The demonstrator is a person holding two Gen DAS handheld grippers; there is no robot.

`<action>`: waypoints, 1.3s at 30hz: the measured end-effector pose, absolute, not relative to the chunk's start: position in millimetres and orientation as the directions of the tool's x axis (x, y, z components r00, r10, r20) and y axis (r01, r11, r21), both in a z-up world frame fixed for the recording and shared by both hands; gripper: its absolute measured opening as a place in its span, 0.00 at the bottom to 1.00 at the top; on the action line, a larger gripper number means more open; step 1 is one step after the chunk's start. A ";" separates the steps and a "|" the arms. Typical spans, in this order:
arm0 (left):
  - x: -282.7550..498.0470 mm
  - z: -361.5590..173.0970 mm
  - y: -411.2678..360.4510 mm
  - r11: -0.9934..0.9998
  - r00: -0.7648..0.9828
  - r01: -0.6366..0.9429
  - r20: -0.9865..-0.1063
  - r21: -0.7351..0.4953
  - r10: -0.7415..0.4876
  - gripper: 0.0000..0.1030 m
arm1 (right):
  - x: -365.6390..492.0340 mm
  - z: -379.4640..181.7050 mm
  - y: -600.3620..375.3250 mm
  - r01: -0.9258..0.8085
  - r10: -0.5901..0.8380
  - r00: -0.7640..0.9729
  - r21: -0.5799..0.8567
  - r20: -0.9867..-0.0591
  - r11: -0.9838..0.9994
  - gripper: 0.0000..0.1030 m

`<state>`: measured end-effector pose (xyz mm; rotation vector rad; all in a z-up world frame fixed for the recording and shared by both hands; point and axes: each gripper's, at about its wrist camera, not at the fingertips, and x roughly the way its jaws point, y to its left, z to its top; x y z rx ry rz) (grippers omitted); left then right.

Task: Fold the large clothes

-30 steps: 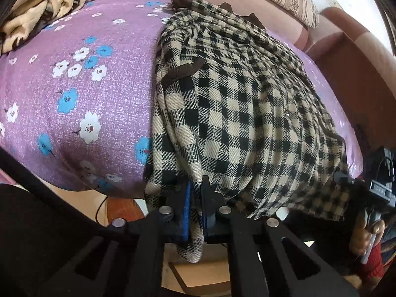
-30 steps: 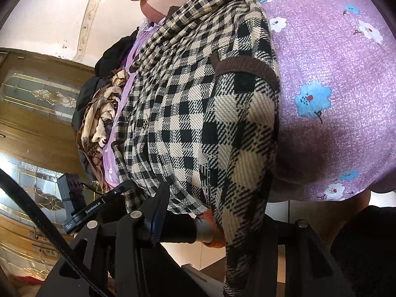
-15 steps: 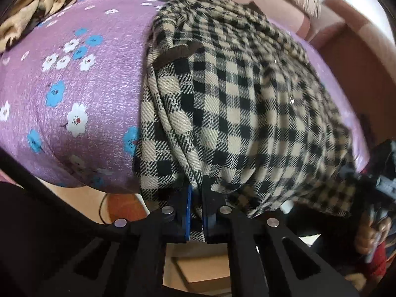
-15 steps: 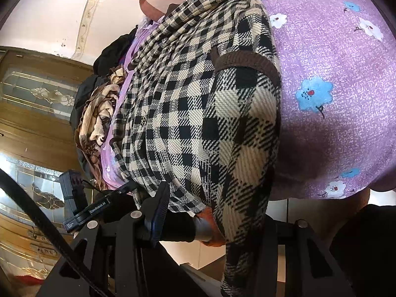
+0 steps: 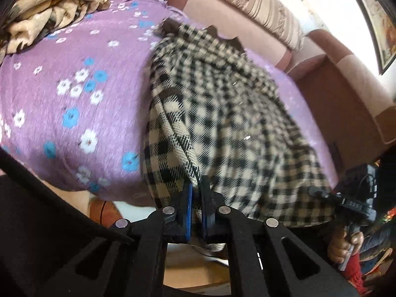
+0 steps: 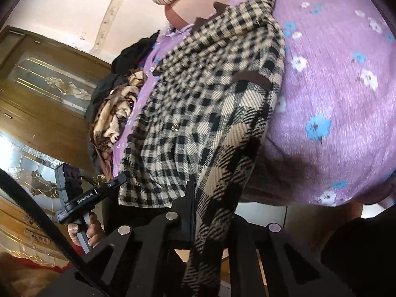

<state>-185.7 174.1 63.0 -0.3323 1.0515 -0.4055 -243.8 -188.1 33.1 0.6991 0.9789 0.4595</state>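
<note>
A: The checked coat (image 5: 222, 113) is lying spread along the bed (image 5: 74, 104), on the purple flowered sheet, its hem hanging over the near edge; the left gripper (image 5: 196, 205) is pinching one corner of that hem, its jaws narrow with the cloth squeezed between the blue pads.

B: And the right gripper (image 6: 198, 212)? Its jaws are sitting nearly together too, with a thick fold of the checked cloth running down between them; it looks to be clamping the other hem corner.

A: So both corners are being held; the step in hand, as I judge it, is bringing the hem up and over toward the collar end, which is lying near the striped bolster (image 5: 259, 10).

B: Then the two hands ought to be rising level with each other; if one is leading, the fold line is going to run crooked across the checks.

A: The cloth looks heavy and woolly; it is probably going to sag in the middle, so keeping the hem taut between the grippers is what matters most.

B: The brown cuff (image 6: 250, 79) of a sleeve is lying on top of the body; it is worth watching that it is not slipping out sideways.

A: And the crumpled tan cloth (image 5: 49, 19) farther up the bed is lying well apart from the coat.
</note>
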 end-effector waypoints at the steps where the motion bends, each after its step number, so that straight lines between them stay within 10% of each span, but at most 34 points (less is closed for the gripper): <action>1: -183.9 65.5 172.8 0.870 0.437 0.169 -0.756 -0.463 -0.487 0.05 | -242.3 37.9 -188.1 -0.054 0.641 0.494 0.716 -0.587 0.696 0.07; 20: 0.5 125.9 157.8 0.901 0.617 0.111 -0.682 -0.419 -0.393 0.05 | -78.4 119.6 -218.4 -0.059 0.506 0.629 0.612 -0.591 0.788 0.06; 31: 182.9 110.9 139.2 0.957 0.629 -0.138 -0.769 -0.256 -0.115 0.06 | 62.9 70.9 -296.0 0.198 0.262 0.674 0.510 -0.691 0.837 0.09; 35: 207.8 92.6 142.6 0.954 0.603 -0.166 -0.791 -0.251 -0.103 0.07 | 81.6 50.4 -325.8 0.245 0.366 0.671 0.658 -0.645 0.712 0.27; 37: 216.6 87.3 145.5 0.949 0.597 -0.177 -0.795 -0.262 -0.108 0.08 | 85.2 57.0 -332.1 0.226 0.351 0.701 0.660 -0.621 0.716 0.62; 39: 221.7 83.9 149.0 0.934 0.594 -0.200 -0.795 -0.294 -0.123 0.09 | 83.1 64.7 -337.0 0.237 0.290 0.730 0.627 -0.619 0.742 0.68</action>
